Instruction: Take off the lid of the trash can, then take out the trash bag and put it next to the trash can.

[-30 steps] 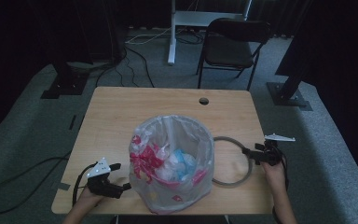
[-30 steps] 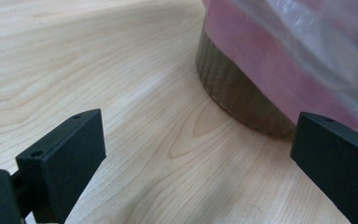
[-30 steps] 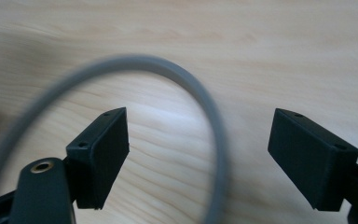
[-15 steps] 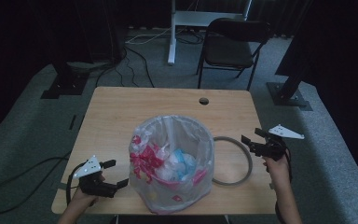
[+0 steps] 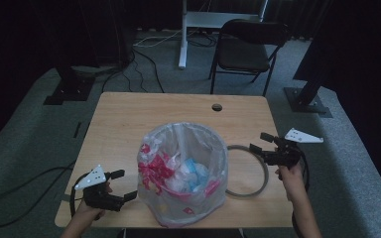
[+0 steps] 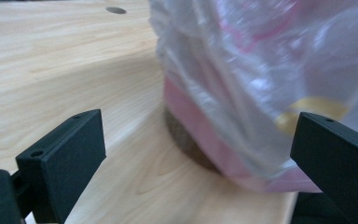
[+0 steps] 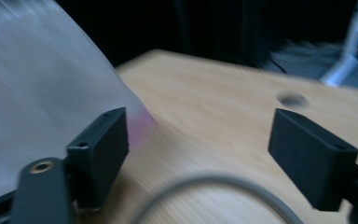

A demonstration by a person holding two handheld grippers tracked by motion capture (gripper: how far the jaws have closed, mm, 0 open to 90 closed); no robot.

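- Since the earlier frames both claws have lifted off the counter (image 5: 129, 114): the right claw (image 5: 264, 143) has come up and away from the grey ring (image 5: 264, 171), and the left claw (image 5: 121, 184) has risen a little near the left front corner.
- The bin bag (image 5: 183, 168) sits toward the near middle of the counter, its mouth stretched open, with pink, white and blue rubbish inside.
- It is probably light and very soft; the thin film looks slippery and easy to tear, so a pinch on the rolled rim (image 5: 188, 128), one claw to each side, seems safest.
- The ring lies flat just right of the bag, touching or nearly touching it.
- Left claw: jaws apart, empty, the bag's lower side just ahead (image 6: 242, 93).
- Right claw: jaws wide apart, empty, above the ring's arc (image 7: 214, 186).
- A chair (image 5: 248, 49) stands beyond the far edge.
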